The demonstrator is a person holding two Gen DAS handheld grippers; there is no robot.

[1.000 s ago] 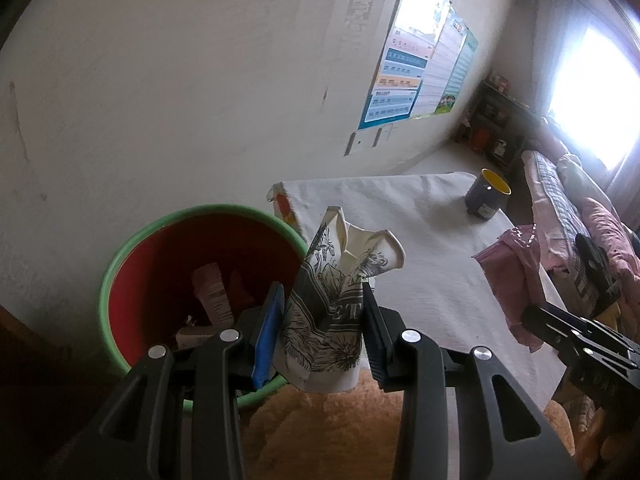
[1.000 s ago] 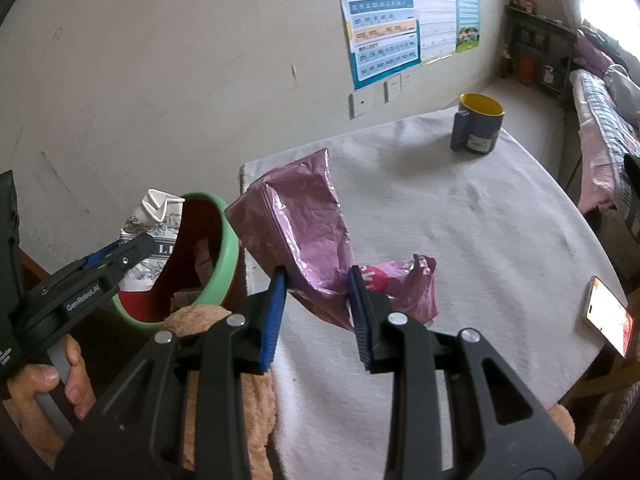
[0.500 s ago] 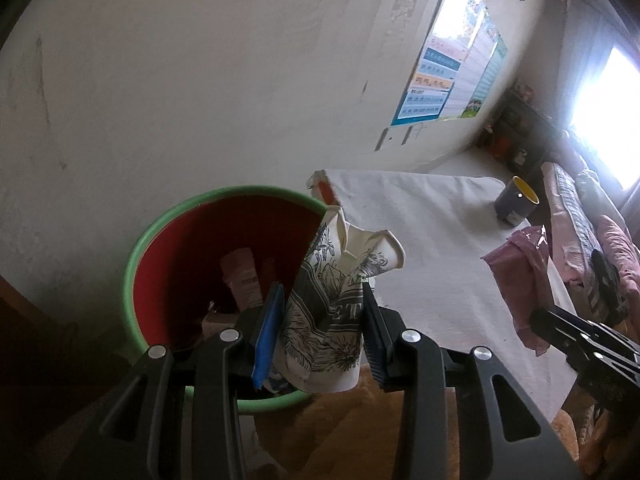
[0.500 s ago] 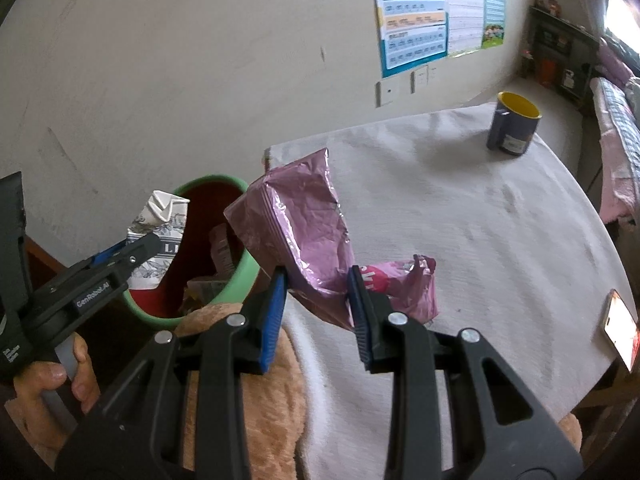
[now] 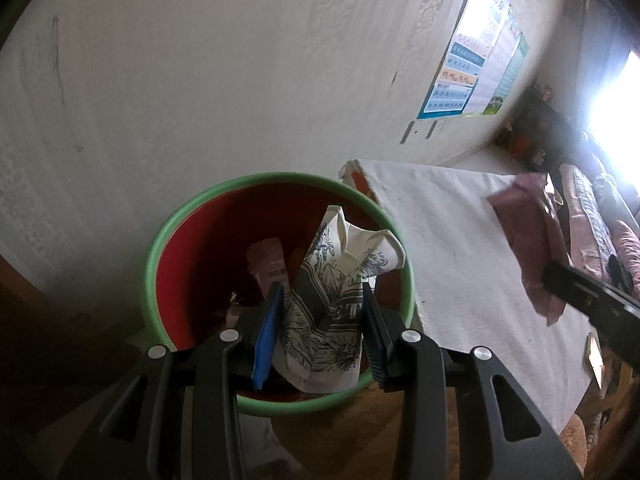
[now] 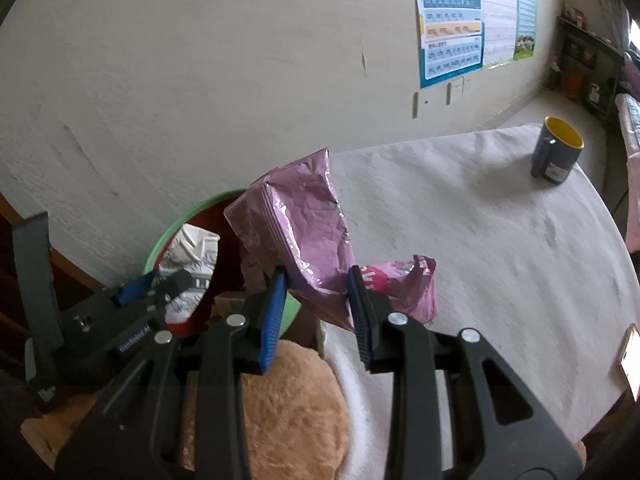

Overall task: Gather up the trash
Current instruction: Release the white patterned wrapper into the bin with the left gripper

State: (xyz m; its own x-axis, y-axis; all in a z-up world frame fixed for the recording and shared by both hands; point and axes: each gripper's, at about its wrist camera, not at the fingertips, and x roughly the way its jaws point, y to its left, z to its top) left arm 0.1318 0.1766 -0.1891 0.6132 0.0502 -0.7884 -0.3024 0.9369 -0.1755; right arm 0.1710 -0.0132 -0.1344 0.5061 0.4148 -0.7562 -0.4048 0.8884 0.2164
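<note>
Our left claw (image 5: pixel 322 330) is clamped on a crumpled white wrapper with a black floral print (image 5: pixel 332 320), held above the mouth of the green-rimmed red bin (image 5: pixel 160 248). Our right claw (image 6: pixel 316 312) pinches a pink foil bag (image 6: pixel 304 236) over the near left edge of the white worktop (image 6: pixel 500 248), just right of the bin.

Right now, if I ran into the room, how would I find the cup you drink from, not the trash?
Find the big table with the white cloth, standing by the wall with the posters. Look to its far end, near the dark shelf in the corner. The mug stands there upright and alone: dark grey outside, bright yellow inside, unlike the crumpled pink wrapper held near the green bin.
</note>
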